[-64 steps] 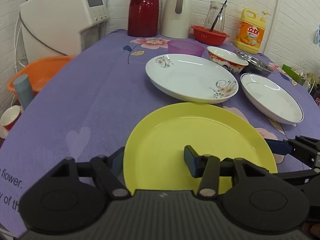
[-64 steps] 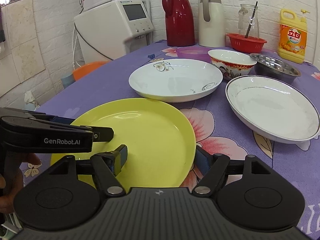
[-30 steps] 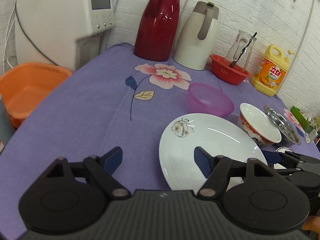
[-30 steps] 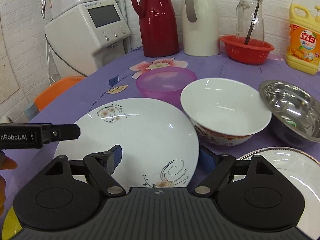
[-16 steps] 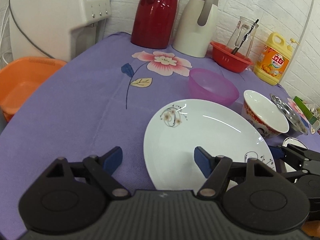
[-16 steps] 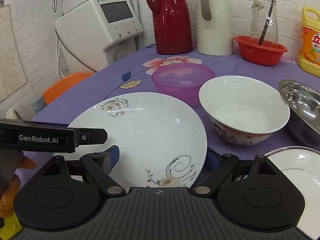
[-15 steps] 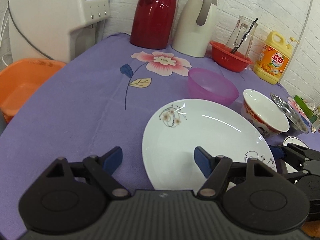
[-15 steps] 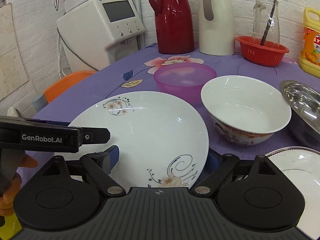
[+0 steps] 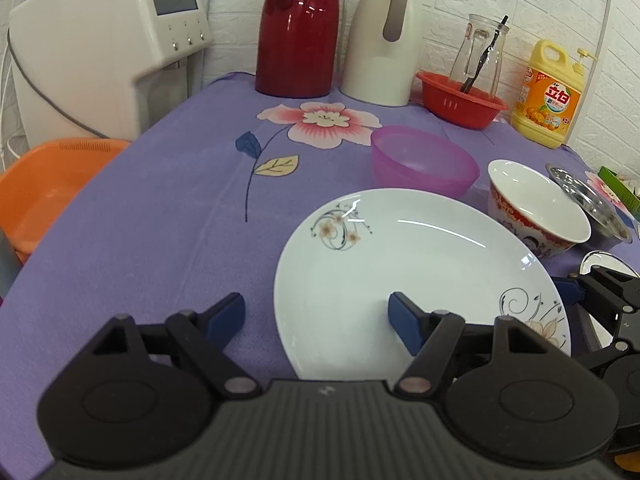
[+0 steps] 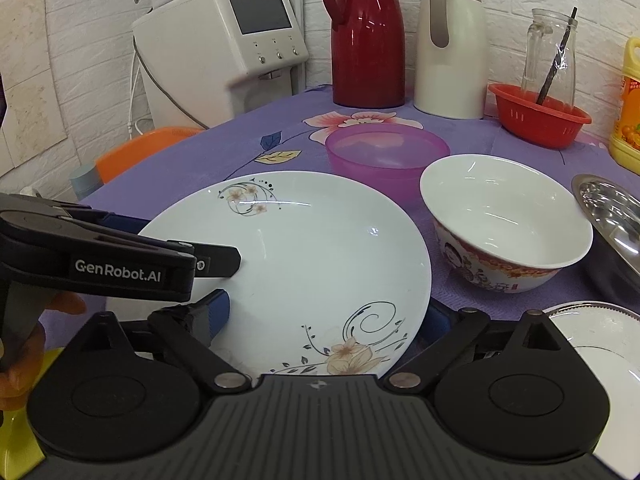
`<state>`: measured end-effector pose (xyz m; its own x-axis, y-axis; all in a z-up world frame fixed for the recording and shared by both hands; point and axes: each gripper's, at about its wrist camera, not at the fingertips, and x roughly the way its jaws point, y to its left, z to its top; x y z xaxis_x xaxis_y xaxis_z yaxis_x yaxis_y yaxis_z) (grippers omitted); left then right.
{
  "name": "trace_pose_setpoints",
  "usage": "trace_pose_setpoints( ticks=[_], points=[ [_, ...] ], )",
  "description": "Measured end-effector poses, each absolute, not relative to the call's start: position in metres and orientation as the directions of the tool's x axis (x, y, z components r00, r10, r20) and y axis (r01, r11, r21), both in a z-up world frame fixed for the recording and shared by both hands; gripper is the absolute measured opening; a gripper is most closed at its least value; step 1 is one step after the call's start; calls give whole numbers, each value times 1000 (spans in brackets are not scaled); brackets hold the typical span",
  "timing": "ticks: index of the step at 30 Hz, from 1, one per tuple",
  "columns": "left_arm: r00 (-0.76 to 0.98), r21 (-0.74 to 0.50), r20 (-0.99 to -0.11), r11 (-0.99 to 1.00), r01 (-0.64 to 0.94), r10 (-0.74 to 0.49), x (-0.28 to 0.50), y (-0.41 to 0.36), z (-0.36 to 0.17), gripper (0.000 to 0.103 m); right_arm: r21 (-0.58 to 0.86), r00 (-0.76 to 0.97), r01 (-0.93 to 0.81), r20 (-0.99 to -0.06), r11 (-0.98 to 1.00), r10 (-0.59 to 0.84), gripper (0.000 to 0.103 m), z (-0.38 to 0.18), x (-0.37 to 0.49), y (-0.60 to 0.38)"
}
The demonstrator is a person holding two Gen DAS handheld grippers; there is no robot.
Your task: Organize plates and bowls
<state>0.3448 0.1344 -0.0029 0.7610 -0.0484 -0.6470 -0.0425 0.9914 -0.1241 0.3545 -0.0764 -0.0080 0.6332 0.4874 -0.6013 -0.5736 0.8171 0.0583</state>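
A white flower-patterned plate (image 9: 420,276) lies on the purple tablecloth; it also shows in the right wrist view (image 10: 312,264). My left gripper (image 9: 316,318) is open and straddles the plate's left rim. My right gripper (image 10: 328,312) is open and straddles the plate's near right rim. Behind the plate stand a pink plastic bowl (image 9: 424,160), a red-patterned ceramic bowl (image 9: 536,212) and a steel bowl (image 9: 592,204). A white rimmed plate (image 10: 600,344) lies at the right. A yellow plate's edge (image 10: 20,448) shows at the bottom left.
A red thermos (image 9: 298,28), a white jug (image 9: 382,36), a red basket with a glass bottle (image 9: 460,96) and a detergent bottle (image 9: 548,96) line the back wall. A water dispenser (image 9: 100,40) and an orange basin (image 9: 44,184) are at the left.
Both grippers moved from the yellow plate forward to the flower-patterned plate and now sit at its two sides. Both stayed open.
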Motion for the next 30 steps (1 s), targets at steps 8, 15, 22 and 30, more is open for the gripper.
trace_pose_setpoints(
  ticks=[8, 15, 22, 30],
  points=[
    [761, -120, -645, 993, -16, -66, 345, 125, -3, 70, 56, 635, -573, -601, 818, 486, 103, -8, 353, -76],
    [767, -114, -638, 993, -4, -71, 346, 119, -4, 71, 56, 635, -573, -600, 818, 486, 103, -8, 353, -76],
    [771, -117, -633, 993, 0, -75, 347, 116, -4, 68, 56, 636, -572, -600, 818, 485, 103, -8, 353, -76],
    [774, -132, -630, 991, -24, -65, 346, 113, 1, 66, 17, 693, -531, -567, 847, 445, 103, -5, 344, -74]
  ],
)
